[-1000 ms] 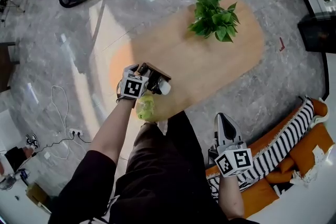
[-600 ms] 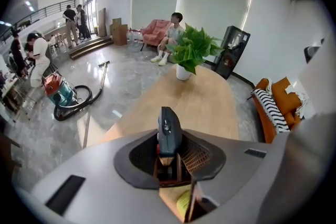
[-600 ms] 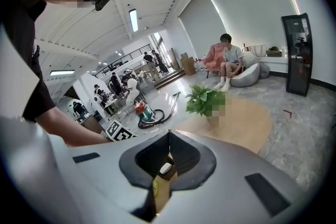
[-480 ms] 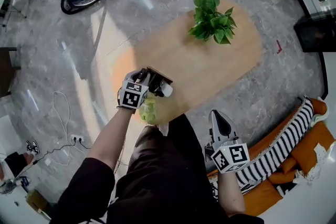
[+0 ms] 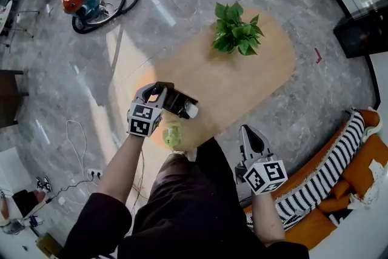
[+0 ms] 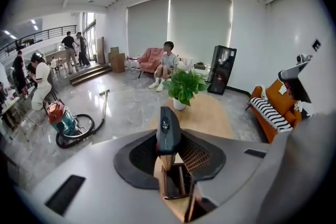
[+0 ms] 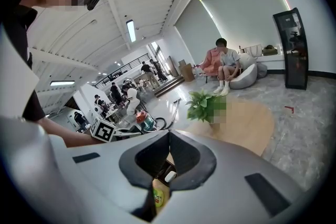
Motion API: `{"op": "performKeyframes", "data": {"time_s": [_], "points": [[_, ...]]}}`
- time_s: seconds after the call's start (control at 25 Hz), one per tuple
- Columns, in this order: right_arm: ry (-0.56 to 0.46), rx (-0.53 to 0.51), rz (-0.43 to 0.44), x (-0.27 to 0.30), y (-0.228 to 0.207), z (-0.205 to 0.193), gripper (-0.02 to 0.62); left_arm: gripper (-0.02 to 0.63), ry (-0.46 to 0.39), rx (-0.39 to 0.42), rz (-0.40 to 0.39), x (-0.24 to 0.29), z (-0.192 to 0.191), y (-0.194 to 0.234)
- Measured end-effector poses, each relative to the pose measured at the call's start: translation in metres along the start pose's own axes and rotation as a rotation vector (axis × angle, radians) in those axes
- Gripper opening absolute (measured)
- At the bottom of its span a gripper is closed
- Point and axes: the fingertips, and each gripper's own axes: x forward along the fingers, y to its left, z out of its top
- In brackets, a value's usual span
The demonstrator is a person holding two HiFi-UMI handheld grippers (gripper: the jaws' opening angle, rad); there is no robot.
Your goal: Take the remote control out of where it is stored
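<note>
Remote (image 6: 169, 132): upright between your left gripper's jaws, over the wooden holder (image 6: 177, 182) at the table's (image 5: 242, 76) near end.
Left gripper (image 5: 154, 94): your jaws have just been closing and grip the remote, about half open.
Right gripper (image 7: 167, 150): your jaws are together, empty, off the table's near edge.
Around: bottle (image 5: 171, 134) just beside the holder; plant (image 5: 235, 29) at the far end.

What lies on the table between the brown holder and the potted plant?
Nothing. In the head view, the wooden tabletop between the brown holder and the potted plant is bare.
</note>
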Motion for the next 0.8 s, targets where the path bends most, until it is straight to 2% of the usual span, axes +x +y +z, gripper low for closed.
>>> {"op": "performKeyframes", "data": {"time_s": [0.12,0.24,0.4,0.6,0.72,0.8], "points": [[-0.007,-0.006,-0.004,-0.001,-0.005,0.002,0.008,0.107,-0.050,-0.003,-0.025,0.003,0.021,-0.008],[-0.007,-0.019,-0.018,-0.002,-0.012,0.003,0.008,0.107,-0.049,0.027,-0.050,0.019,0.031,-0.020],[-0.003,-0.027,-0.044,-0.001,-0.029,0.001,0.008,0.107,0.006,0.116,-0.058,0.054,0.031,-0.035],[0.010,-0.039,-0.092,0.000,-0.060,-0.005,0.008,0.107,0.074,0.166,-0.100,0.093,0.021,-0.051],[0.003,-0.002,-0.126,0.002,-0.084,-0.008,0.008,0.107,0.119,0.247,-0.117,0.115,0.014,-0.062],[0.003,0.030,-0.145,0.002,-0.096,-0.015,0.008,0.107,0.158,0.329,-0.123,0.129,0.008,-0.069]]}}
